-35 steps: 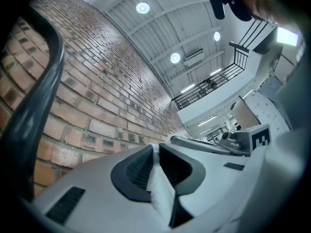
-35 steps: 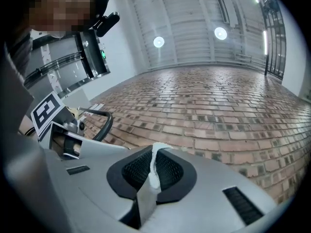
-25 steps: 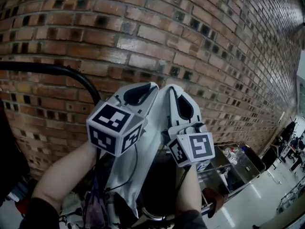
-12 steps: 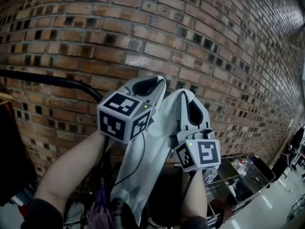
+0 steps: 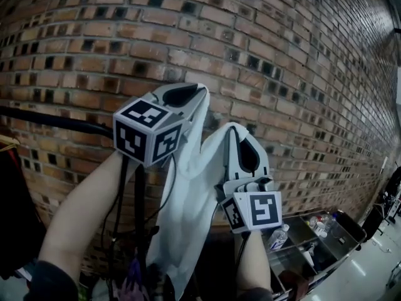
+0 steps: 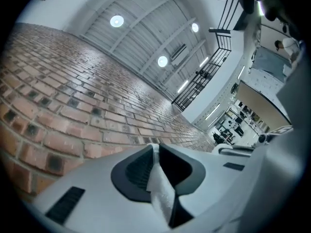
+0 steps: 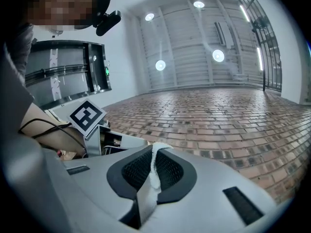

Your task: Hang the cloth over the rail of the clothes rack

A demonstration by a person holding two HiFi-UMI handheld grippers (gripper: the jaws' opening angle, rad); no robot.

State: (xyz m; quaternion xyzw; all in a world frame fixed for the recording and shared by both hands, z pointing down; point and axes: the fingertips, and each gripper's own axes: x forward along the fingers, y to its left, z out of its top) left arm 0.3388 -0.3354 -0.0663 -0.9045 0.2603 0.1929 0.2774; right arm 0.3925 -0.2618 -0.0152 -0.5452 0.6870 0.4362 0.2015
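Head view: left gripper and right gripper each pinch the cloth — lifting step. Next, carry it over the rail, seemingly at nine o'clock.

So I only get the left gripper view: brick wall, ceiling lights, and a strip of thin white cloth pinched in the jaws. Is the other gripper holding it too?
Observer: Yes. The right gripper is shut on an edge of the same thin white cloth.
Operator: Where's the rest of the cloth?
Observer: In the head view it hangs down between the left gripper and the right one.
Operator: And the rack's rail?
Observer: A black metal rail runs in from the left, passing behind the left gripper; I see no cloth draped over it.
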